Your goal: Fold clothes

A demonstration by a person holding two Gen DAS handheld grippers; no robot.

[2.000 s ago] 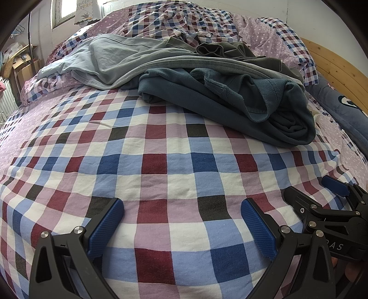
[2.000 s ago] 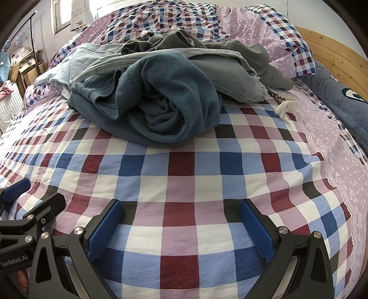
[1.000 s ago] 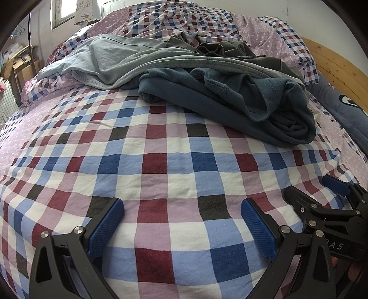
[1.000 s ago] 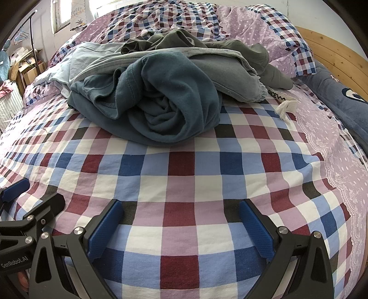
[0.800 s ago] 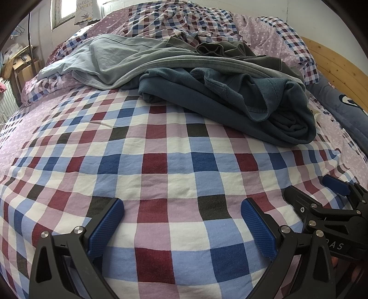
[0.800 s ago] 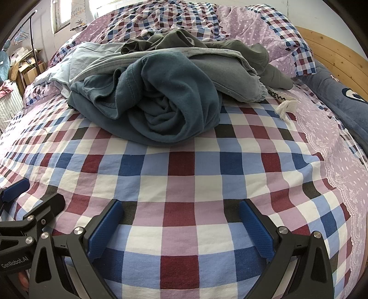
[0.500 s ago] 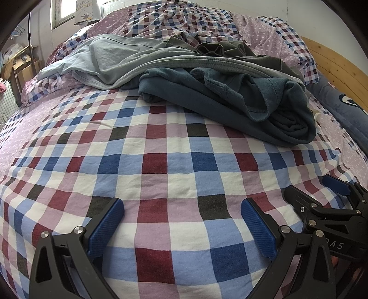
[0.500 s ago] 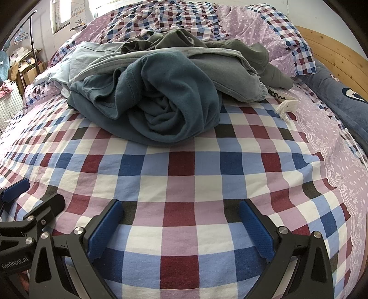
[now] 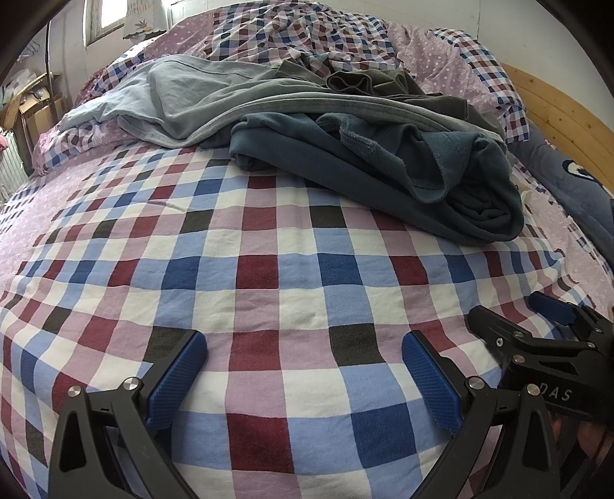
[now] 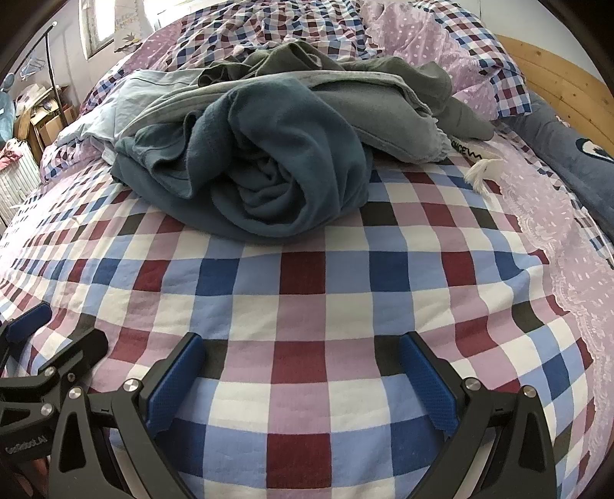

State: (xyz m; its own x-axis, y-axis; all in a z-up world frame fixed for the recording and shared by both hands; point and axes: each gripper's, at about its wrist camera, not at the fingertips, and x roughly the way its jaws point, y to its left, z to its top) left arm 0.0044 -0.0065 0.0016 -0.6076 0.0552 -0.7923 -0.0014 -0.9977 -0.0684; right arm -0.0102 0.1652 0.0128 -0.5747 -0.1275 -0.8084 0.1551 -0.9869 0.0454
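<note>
A heap of clothes lies on the bed beyond both grippers. On top and nearest is a crumpled dark teal sweatshirt (image 9: 403, 169) (image 10: 276, 161). Behind it are a grey garment (image 9: 215, 96) (image 10: 387, 103) and a dark olive one (image 9: 380, 82) (image 10: 291, 57). My left gripper (image 9: 303, 364) stands open low over the checked bedspread (image 9: 268, 268), nothing between its blue pads. My right gripper (image 10: 301, 364) is open too, over the checked bedspread (image 10: 307, 276), well short of the heap. Each gripper shows at the other view's edge: the right gripper (image 9: 537, 330), the left gripper (image 10: 42, 345).
A checked pillow (image 10: 495, 73) and a rumpled checked quilt (image 9: 291, 34) lie at the head. A wooden bed frame (image 9: 556, 103) and a dark blue cushion (image 10: 568, 153) run along the right. Shelves and boxes (image 9: 34, 103) stand off the left side.
</note>
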